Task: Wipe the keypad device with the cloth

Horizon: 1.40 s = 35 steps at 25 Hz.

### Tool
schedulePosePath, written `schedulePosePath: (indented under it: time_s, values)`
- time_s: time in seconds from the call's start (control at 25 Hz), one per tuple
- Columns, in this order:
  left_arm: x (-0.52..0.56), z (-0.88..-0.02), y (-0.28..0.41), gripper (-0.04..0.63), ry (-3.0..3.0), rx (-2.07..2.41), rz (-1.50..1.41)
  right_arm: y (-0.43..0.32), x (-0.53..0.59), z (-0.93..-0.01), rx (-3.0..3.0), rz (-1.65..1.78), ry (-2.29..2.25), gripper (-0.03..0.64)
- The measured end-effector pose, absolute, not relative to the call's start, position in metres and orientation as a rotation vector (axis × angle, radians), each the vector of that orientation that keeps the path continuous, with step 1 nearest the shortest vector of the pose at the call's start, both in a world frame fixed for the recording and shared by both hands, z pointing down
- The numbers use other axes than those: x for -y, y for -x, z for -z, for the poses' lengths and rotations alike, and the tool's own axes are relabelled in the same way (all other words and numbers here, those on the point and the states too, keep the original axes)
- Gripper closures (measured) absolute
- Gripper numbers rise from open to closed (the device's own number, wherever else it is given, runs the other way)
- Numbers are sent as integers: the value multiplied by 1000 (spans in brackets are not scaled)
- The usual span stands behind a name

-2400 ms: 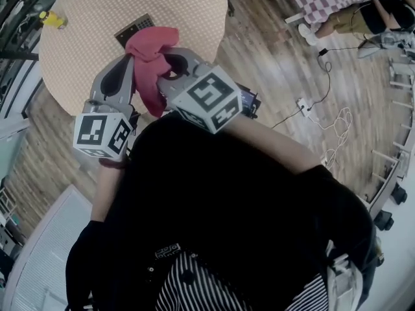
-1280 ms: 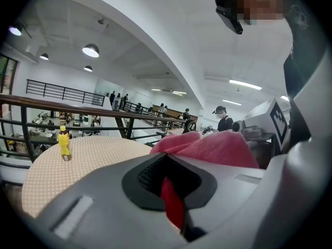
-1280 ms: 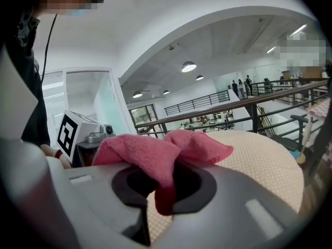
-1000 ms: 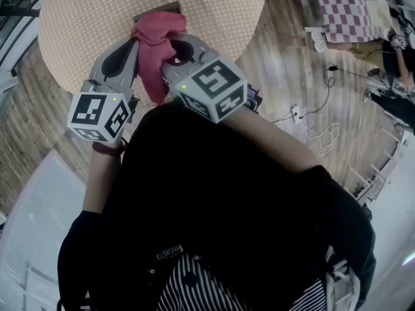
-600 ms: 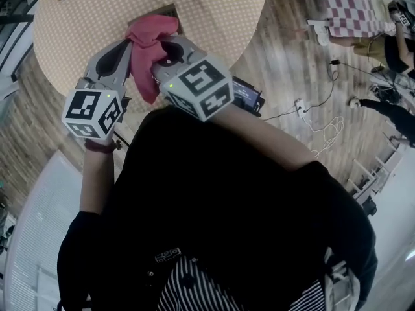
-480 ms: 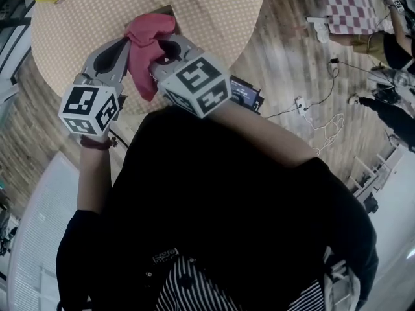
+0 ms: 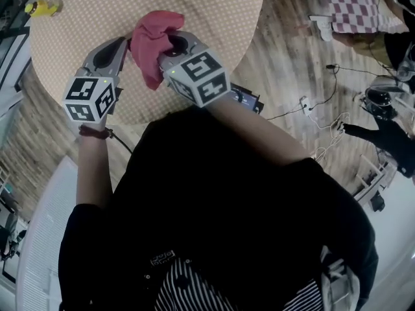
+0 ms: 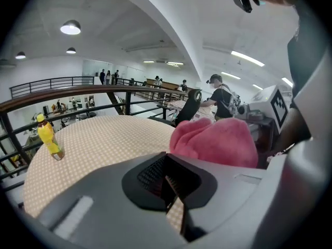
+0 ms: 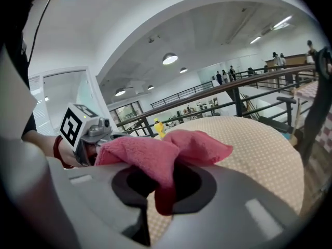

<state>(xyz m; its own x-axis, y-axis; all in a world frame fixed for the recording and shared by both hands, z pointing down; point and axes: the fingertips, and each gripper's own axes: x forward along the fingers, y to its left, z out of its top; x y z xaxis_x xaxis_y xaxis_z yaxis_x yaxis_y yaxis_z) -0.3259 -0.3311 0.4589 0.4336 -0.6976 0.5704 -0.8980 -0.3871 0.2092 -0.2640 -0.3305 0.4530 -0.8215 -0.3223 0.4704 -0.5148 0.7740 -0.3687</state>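
A pink cloth [image 7: 152, 37] hangs bunched from my right gripper [image 7: 170, 45], whose jaws are shut on it over the near side of the round dotted table [image 7: 207, 5]. The right gripper view shows the cloth [image 9: 155, 157] draped between the jaws of that gripper [image 9: 158, 193]. My left gripper [image 7: 122, 43] sits just left of the cloth, its jaws closed to a thin slit with nothing between them. From the left gripper [image 8: 174, 201] view the cloth [image 8: 215, 141] lies to the right. No keypad device shows in any view; the cloth and grippers cover that part of the table.
A yellow bottle [image 7: 39, 7] stands at the table's far left edge. On the wooden floor to the right lie a dark device [image 7: 246, 99], a power strip [image 7: 305, 102] and white cables. A person's arm [image 7: 382, 135] reaches in at the right. A railing [image 8: 62, 100] rings the table.
Both grippers and the cloth have shifted slightly farther over the table. The dark keypad device that showed past the cloth earlier is now out of sight.
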Motion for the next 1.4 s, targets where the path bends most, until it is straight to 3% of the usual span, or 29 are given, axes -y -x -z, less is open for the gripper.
schedulePosePath:
  time_s: [0.28,0.64,1.4]
  values:
    - [349,-495,341,597,-2159,1323,-719,229,357,-476,2519,-695,-701,548]
    - [367,-570,324,595,-2072,1147,-922,261,326,-509,2489,-693,-556,548]
    - [382,-606,319,595,-2042,1101,-986,294,322,-561,2413,-785,-491,548]
